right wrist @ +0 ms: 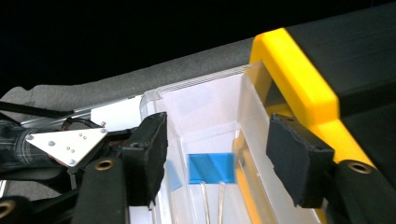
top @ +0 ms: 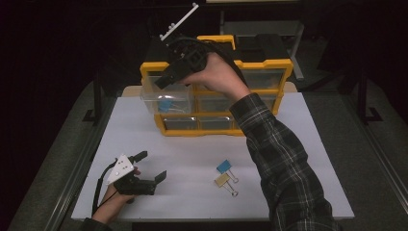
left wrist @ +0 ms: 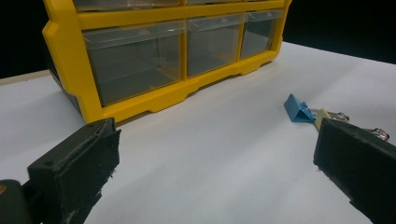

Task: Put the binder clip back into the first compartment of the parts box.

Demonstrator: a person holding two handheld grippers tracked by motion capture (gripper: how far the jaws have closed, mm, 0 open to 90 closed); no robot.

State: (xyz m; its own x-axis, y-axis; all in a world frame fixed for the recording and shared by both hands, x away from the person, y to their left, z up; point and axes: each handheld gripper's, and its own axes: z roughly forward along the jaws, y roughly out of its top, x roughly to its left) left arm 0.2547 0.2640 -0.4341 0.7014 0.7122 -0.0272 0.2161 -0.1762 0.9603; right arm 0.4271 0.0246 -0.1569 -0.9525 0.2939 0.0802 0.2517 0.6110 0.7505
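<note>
Now we are hovering our right gripper (right wrist: 215,158), jaws apart, over the yellow plastic organiser's (top: 216,96) pulled-out clear drawer (top: 166,98), far left, where a light, stiff blue metal binder clip (right wrist: 211,168) lies; best pinched across its slippery folded body. Our left gripper (top: 150,166) is resting open, near left.

One binder clip (right wrist: 210,168) lies in the drawer (top: 166,96) (pulled out)

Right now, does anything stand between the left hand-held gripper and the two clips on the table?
Nothing visible does: bare table lies between the left hand-held gripper and the blue clip and gold clip.
</note>
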